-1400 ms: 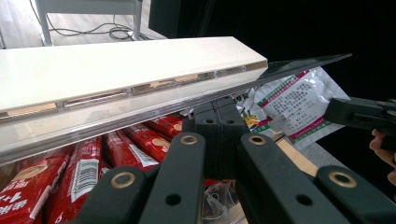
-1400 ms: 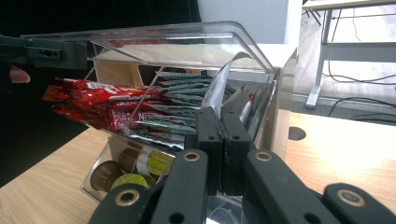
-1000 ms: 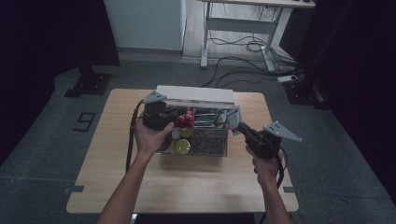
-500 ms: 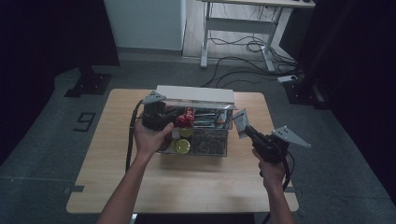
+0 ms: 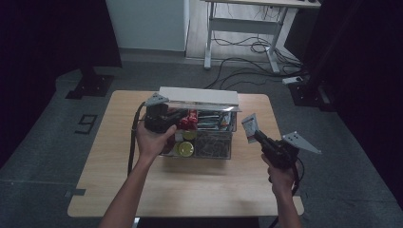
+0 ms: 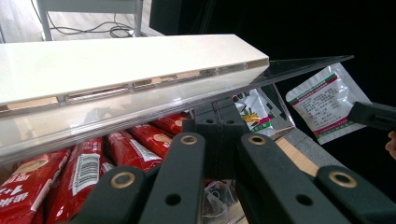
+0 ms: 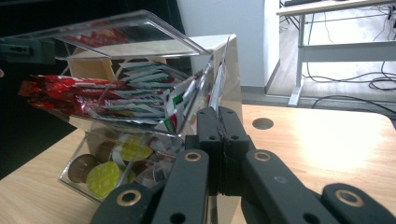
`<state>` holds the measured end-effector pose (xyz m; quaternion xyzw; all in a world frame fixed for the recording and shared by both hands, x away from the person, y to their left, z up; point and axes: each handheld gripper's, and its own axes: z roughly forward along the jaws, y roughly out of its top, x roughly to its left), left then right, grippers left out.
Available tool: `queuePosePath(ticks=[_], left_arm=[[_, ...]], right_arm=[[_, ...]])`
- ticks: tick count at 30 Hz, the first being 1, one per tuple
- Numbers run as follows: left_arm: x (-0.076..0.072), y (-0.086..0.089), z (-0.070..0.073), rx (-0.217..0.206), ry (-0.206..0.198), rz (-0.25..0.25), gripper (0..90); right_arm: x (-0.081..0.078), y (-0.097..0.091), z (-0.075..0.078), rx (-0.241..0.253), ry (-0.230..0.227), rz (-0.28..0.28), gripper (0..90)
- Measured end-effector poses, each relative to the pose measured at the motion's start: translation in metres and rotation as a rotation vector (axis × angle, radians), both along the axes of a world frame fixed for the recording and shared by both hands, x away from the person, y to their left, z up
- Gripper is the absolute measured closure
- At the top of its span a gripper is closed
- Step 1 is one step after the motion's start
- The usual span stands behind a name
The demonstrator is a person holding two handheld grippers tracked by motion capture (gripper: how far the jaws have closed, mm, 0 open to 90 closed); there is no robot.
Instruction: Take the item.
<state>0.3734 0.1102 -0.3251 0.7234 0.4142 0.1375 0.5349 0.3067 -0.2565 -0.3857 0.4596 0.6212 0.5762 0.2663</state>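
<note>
Left tongs (image 5: 172,118) at the clear organiser box's (image 5: 215,151) left end, jaws together on the edge of the clear hinged lid (image 6: 299,67), propping it open above the compartments. Under that lid, in the left gripper view, a row of red stick sachets (image 6: 84,172) lying side by side, barcodes facing up, with the lid's white backing panel (image 6: 116,60) slanting across the top. Box standing near the middle of the wooden worktop (image 5: 119,185), toward its far edge; in the front compartments, round coffee capsules, one yellow-green (image 5: 186,149), beside brown ones (image 7: 83,168), as seen in the right gripper view. Green-and-white sachets (image 7: 144,88) stacked in the upper right compartment, next to the red ones.

Further right, clear of the box and above the worktop's right side, right tongs (image 5: 252,134) pressed together on a small white sachet (image 5: 249,127) with green and red print. Same sachet (image 6: 327,105) visible in the left gripper view, held upright in the air past the lid's corner. Right hand (image 5: 280,178) low near the worktop's front right edge.
</note>
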Motion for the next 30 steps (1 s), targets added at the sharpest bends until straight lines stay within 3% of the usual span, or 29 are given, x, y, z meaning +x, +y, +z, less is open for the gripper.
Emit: queuePosePath(ticks=[30], left_arm=[[-0.001,-0.001,-0.001,0.002,-0.003,0.001,90.0]], right_arm=[[0.005,-0.016,-0.061,-0.025,0.127,-0.040,89.0]])
